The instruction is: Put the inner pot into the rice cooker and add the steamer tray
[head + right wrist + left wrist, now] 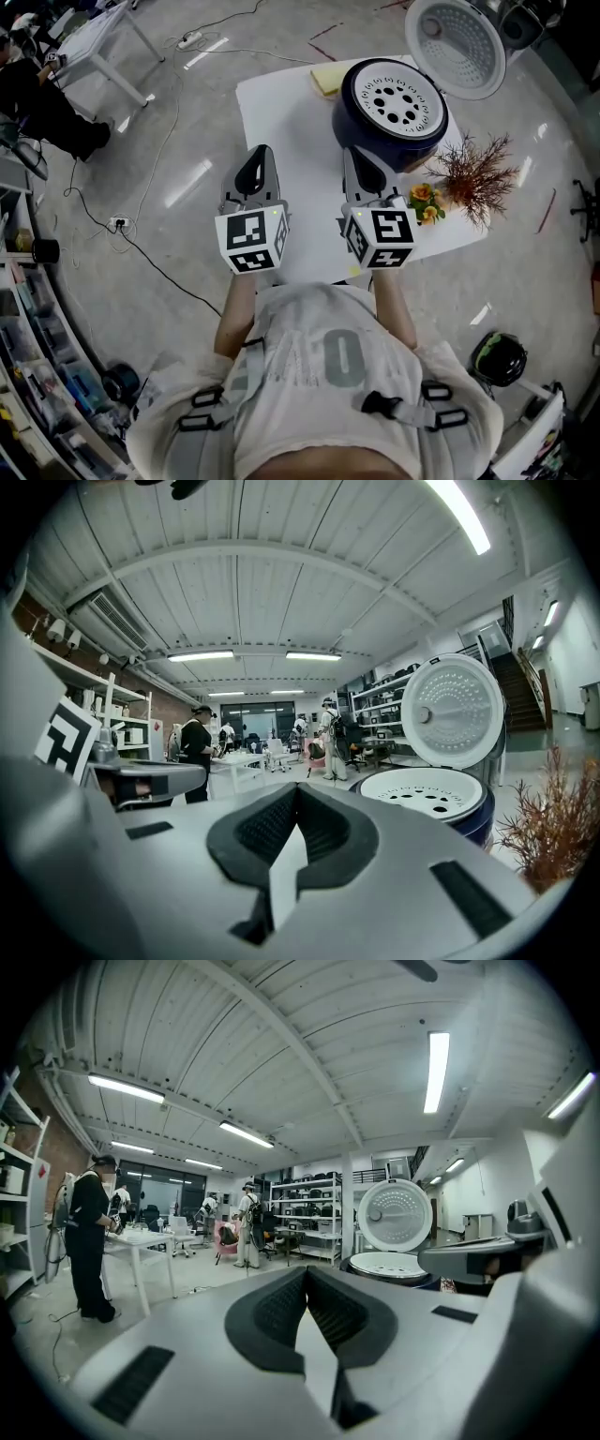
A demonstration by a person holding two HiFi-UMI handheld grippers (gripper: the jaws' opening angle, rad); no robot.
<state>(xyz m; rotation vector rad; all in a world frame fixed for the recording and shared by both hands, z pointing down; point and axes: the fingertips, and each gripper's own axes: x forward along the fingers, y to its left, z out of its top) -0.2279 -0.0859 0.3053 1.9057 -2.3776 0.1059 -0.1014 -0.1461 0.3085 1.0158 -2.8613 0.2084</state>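
Observation:
A dark blue rice cooker (375, 127) stands at the far side of the white table (291, 122), its lid (457, 45) swung open behind it. A white steamer tray (394, 97) with round holes sits in the cooker's mouth; the inner pot beneath it is hidden. My left gripper (255, 161) hovers over the table's middle, shut and empty. My right gripper (360, 165) is shut and empty too, just in front of the cooker. In the right gripper view the tray (422, 792) lies close ahead to the right, under the raised lid (453, 712). The left gripper view shows the cooker (389, 1267) further right.
A yellow cloth (325, 80) lies left of the cooker. Dried branches (478, 173) and small flowers (422, 202) sit at the table's right edge. Cables run over the floor at left. A helmet (499, 358) rests on the floor. People stand by a desk (141, 1241) far off.

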